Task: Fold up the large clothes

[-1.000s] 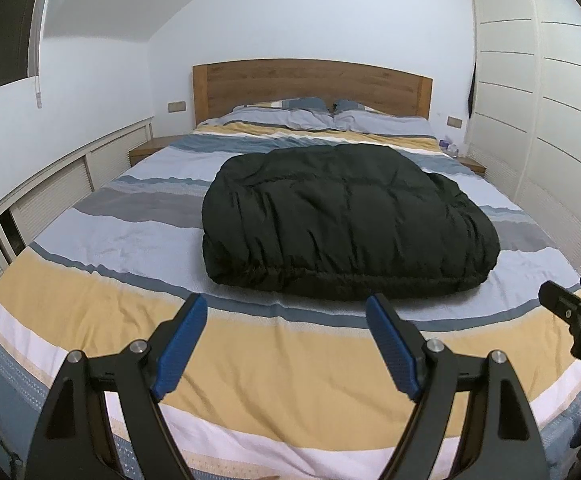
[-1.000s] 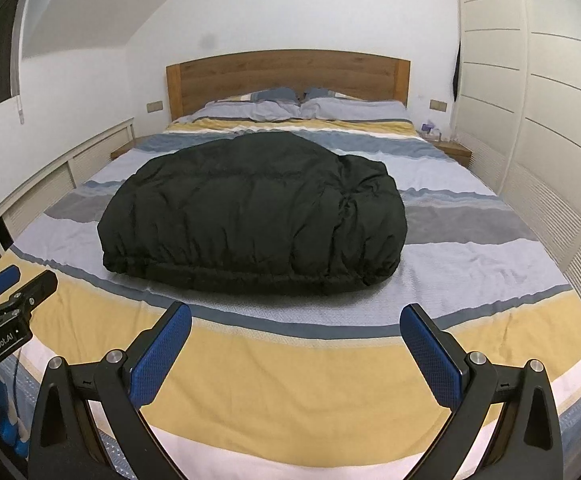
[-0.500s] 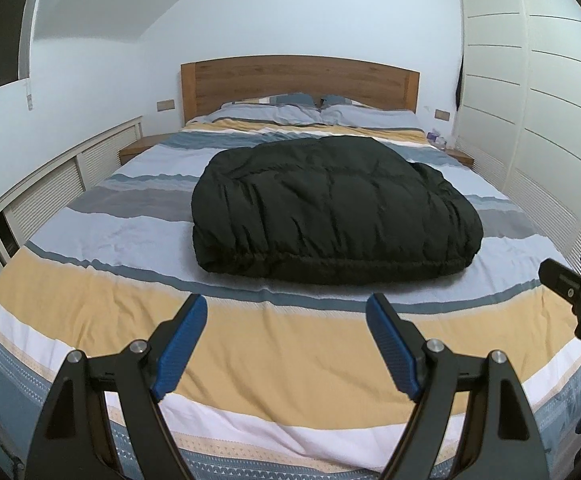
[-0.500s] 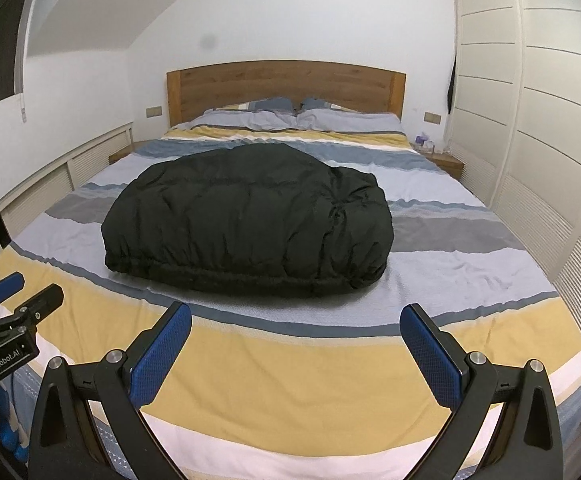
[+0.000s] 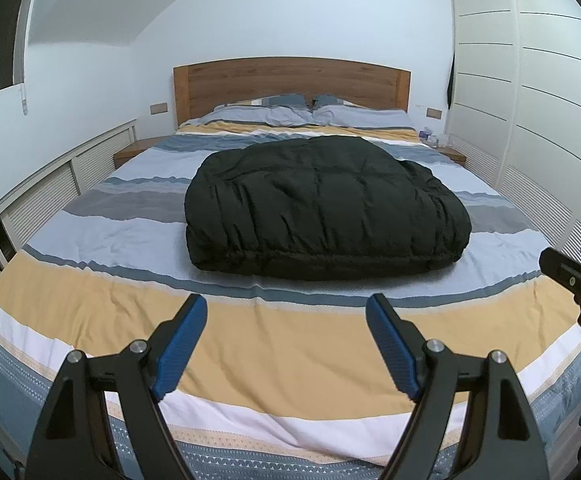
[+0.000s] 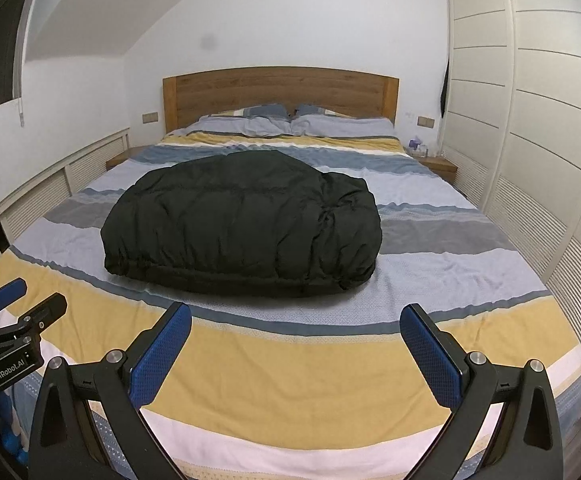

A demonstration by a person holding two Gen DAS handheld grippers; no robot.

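A dark green puffy jacket (image 5: 322,208) lies folded in a thick bundle in the middle of the striped bed (image 5: 290,344); it also shows in the right wrist view (image 6: 246,224). My left gripper (image 5: 286,332) is open and empty, held over the foot of the bed, well short of the jacket. My right gripper (image 6: 296,344) is open and empty, also over the foot of the bed. Each gripper shows at the edge of the other's view: the right gripper (image 5: 570,276) and the left gripper (image 6: 14,312).
A wooden headboard (image 5: 290,80) and two pillows (image 5: 310,114) are at the far end. White wardrobe doors (image 5: 530,100) line the right side. Low louvred cabinets (image 5: 30,192) run along the left wall. Small bedside shelves (image 6: 436,164) flank the bed.
Both grippers have pulled back and up from the bed, so the jacket looks smaller and farther away. The jacket has not moved. Both grippers stay open.
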